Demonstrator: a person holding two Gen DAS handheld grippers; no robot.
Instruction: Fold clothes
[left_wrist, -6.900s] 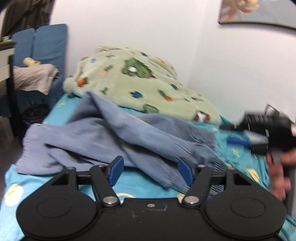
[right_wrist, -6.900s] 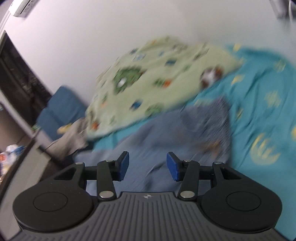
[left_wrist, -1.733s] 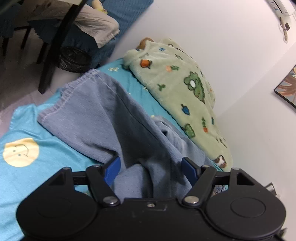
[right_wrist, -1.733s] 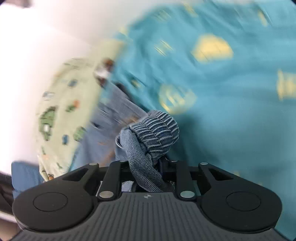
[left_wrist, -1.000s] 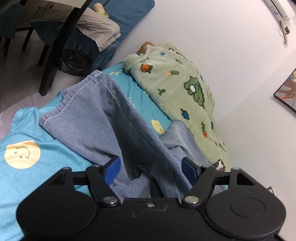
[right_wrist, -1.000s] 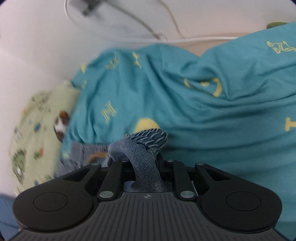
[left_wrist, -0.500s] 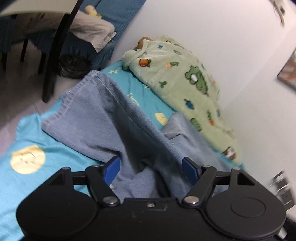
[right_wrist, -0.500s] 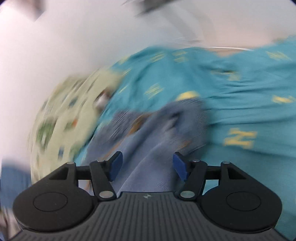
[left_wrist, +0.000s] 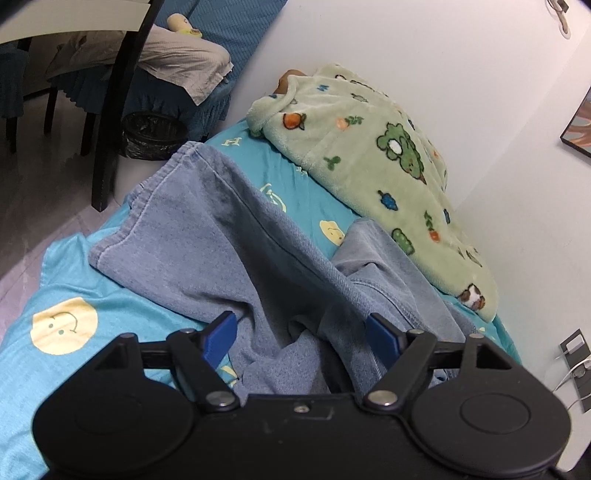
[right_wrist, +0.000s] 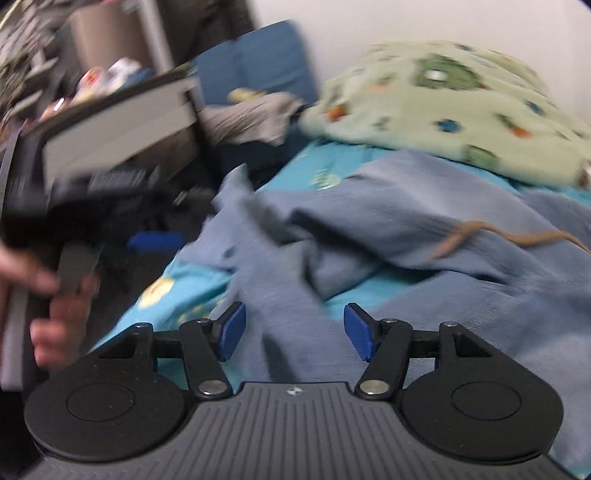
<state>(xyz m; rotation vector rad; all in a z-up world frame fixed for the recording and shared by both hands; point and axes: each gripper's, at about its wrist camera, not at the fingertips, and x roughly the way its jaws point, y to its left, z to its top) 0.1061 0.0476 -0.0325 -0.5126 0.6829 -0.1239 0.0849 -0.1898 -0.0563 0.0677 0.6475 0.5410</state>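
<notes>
White walls (left_wrist: 424, 51) meet at a corner behind a bed covered with a turquoise sheet (left_wrist: 44, 369) printed with yellow smiley faces. Blue denim trousers (left_wrist: 192, 236) lie spread and rumpled across that sheet, one leg running out toward 10 o'clock in the left wrist view with its hem near the bed's edge, the other part bunched toward 2 o'clock. A pale green fleece blanket (left_wrist: 376, 162) with frog and carrot prints lies along the wall at 1 o'clock, well beyond the denim. At 11 o'clock a black chair leg (left_wrist: 114, 107) stands on the floor beside a dark bin (left_wrist: 151, 134), with beige cloth (left_wrist: 166, 55) draped over a blue seat behind.

The left gripper (left_wrist: 301, 334) has just been opening a little; its blue pads stand wide, released, with a fold of denim lying between them but not pinched. The right gripper (right_wrist: 293, 330) has likewise just let go, its jaws having been opening and now apart, hovering above the trousers (right_wrist: 424, 236), the cloth beneath and unheld. That view is blurred. At 9 o'clock in it a hand (right_wrist: 55, 314) holds the other gripper's handle, and a brown drawstring (right_wrist: 498, 236) trails over the denim at 3 o'clock
</notes>
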